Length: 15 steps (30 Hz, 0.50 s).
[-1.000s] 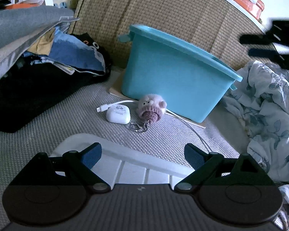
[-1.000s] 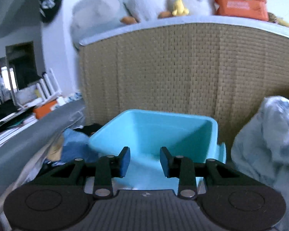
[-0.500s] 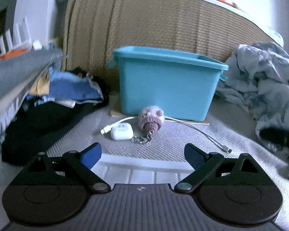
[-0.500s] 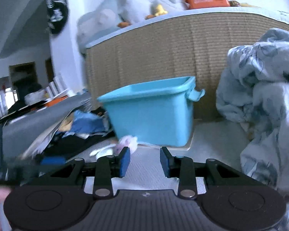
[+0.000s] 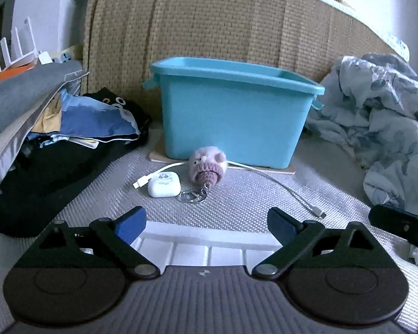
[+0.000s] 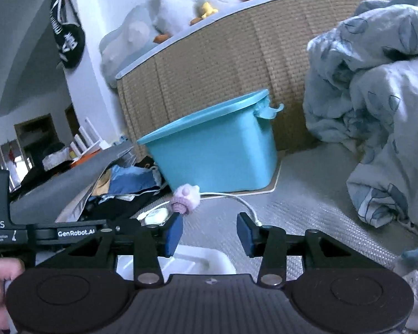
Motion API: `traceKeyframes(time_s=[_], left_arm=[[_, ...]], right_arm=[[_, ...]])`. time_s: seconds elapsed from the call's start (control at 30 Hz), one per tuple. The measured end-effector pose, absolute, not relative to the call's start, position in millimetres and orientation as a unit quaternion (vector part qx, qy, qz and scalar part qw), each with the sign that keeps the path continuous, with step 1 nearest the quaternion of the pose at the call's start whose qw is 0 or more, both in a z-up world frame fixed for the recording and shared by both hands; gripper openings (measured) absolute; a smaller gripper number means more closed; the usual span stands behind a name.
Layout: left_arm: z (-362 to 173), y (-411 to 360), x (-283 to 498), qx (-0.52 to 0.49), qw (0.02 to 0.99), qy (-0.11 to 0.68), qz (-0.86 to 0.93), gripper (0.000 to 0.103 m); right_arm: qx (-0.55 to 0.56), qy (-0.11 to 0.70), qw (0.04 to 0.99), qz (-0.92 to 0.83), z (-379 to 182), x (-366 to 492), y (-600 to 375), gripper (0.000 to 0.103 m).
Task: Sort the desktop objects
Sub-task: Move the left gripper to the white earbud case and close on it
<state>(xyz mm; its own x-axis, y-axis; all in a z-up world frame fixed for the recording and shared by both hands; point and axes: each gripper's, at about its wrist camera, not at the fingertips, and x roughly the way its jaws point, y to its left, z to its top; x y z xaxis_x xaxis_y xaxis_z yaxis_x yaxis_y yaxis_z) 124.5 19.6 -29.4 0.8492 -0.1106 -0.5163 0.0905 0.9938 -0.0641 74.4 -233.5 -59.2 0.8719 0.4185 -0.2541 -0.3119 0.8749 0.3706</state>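
Note:
A pink knitted pig keychain (image 5: 207, 167) lies on the grey mat in front of a teal plastic bin (image 5: 234, 122). A white earbud case (image 5: 164, 185) sits just left of it, and a white charging cable (image 5: 281, 185) runs behind both and off to the right. My left gripper (image 5: 206, 226) is open and empty, low over a white tray (image 5: 197, 246), short of these objects. My right gripper (image 6: 209, 235) is open and empty, to the right, with the pig (image 6: 185, 199), the case (image 6: 154, 217) and the bin (image 6: 217, 153) ahead and left of it.
A pile of dark and blue clothes (image 5: 78, 136) lies at the left. A rumpled floral blanket (image 5: 376, 128) fills the right. A woven headboard (image 5: 209, 27) stands behind the bin. The left gripper's body (image 6: 41, 232) shows at the left of the right wrist view.
The left gripper has dropped low and levelled, facing the bin straight on. The right gripper has come down from above the bin to the mat at the right, and its jaws have widened.

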Motion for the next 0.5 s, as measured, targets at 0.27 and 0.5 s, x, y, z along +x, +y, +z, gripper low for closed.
traceKeyframes(time_s=[0.27, 0.5], left_arm=[[-15.9, 17.5, 153.5, -0.008, 0.956, 0.29, -0.048, 0.096], [-25.1, 26.8, 191.1, -0.03, 0.941, 0.337, -0.008, 0.096]], right_arm=[[0.173, 0.187, 0.948, 0.19, -65.6, 82.3, -236.3, 0.047], [0.175, 0.198, 0.945, 0.192, -69.2, 85.5, -236.1, 0.048]])
